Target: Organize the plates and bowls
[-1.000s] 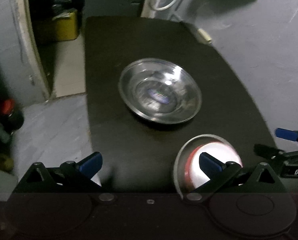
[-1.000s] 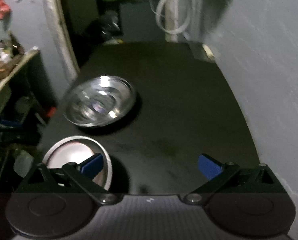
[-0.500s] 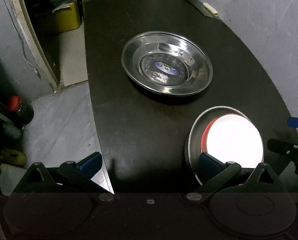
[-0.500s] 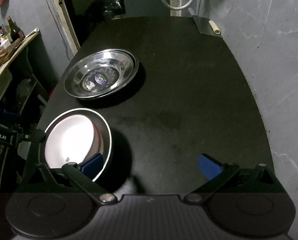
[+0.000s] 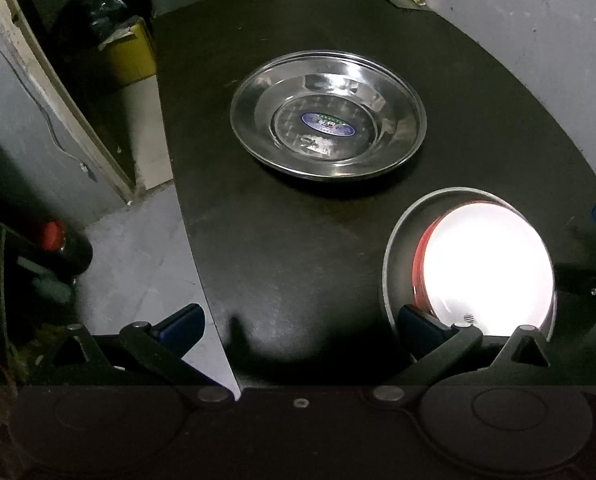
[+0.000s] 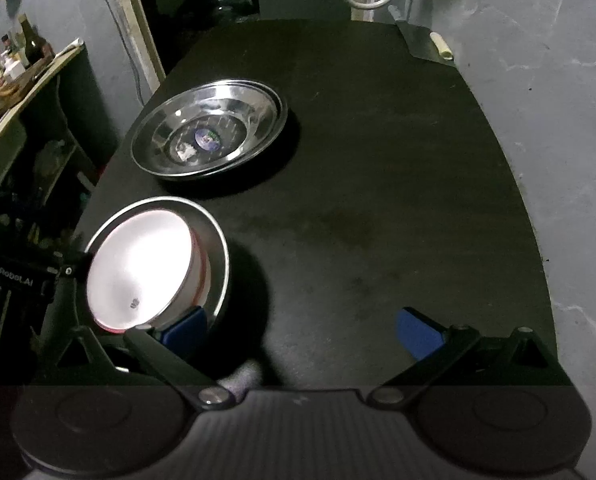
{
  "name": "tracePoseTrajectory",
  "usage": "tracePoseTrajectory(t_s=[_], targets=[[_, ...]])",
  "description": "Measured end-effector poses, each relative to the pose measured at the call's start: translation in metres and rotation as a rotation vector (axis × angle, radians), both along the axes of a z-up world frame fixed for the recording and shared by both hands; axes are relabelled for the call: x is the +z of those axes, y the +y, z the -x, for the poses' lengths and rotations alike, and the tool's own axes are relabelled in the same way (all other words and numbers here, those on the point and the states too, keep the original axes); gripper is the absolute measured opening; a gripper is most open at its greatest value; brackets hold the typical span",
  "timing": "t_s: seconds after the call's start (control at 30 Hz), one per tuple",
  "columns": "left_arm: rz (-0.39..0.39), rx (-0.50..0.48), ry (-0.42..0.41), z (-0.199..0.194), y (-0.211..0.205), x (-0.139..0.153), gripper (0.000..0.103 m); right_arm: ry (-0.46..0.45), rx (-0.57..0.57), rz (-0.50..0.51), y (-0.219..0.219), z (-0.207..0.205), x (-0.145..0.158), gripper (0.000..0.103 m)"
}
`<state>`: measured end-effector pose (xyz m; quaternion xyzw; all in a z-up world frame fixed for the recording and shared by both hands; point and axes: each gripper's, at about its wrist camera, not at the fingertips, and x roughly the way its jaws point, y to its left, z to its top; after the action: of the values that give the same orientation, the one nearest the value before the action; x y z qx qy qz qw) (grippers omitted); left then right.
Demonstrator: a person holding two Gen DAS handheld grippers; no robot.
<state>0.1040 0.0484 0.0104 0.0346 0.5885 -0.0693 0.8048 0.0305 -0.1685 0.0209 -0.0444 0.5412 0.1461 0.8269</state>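
On the black table [image 5: 298, 248], a wide shiny steel plate [image 5: 328, 116] is seen beyond a white bowl [image 5: 490, 264] (red-rimmed) nested in a steel bowl [image 5: 394, 256]. The left gripper [image 5: 298, 324] and right gripper [image 6: 302, 328] are spread wide, holding nothing.

Home storeroom; cluttered shelf [image 6: 25, 80]; bare concrete walls [image 6: 538, 40]

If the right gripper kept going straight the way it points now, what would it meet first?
Probably the bare black table: the open right gripper aims between nothing, with the steel plate off to its left. Depth is uncertain.
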Motion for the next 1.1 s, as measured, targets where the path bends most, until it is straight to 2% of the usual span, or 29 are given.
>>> tracePoseTrajectory(t_s=[0.4, 0.5, 0.67, 0.83, 0.93, 1.1], targets=[[-0.057, -0.039, -0.002, -0.003, -0.011, -0.003, 0.102, 0.001, 0.025, 0.008, 0.004, -0.002, -0.002, 0.103], [-0.067, -0.045, 0.0, -0.004, -0.012, -0.003, 0.102, -0.008, 0.041, 0.014, 0.005, -0.001, -0.001, 0.1], [-0.09, -0.064, -0.004, -0.003, -0.015, -0.001, 0.102, -0.007, 0.085, -0.015, 0.008, 0.0, 0.001, 0.083], [-0.08, -0.073, 0.004, -0.003, -0.016, 0.0, 0.097, 0.013, 0.105, -0.054, 0.009, 0.0, 0.0, 0.073], [-0.061, -0.086, 0.007, -0.003, -0.017, 0.003, 0.089, 0.022, 0.124, -0.085, 0.01, -0.001, 0.001, 0.059], [0.002, -0.097, 0.019, -0.002, -0.019, 0.004, 0.067, 0.029, 0.149, -0.12, 0.011, 0.0, 0.003, 0.041]])
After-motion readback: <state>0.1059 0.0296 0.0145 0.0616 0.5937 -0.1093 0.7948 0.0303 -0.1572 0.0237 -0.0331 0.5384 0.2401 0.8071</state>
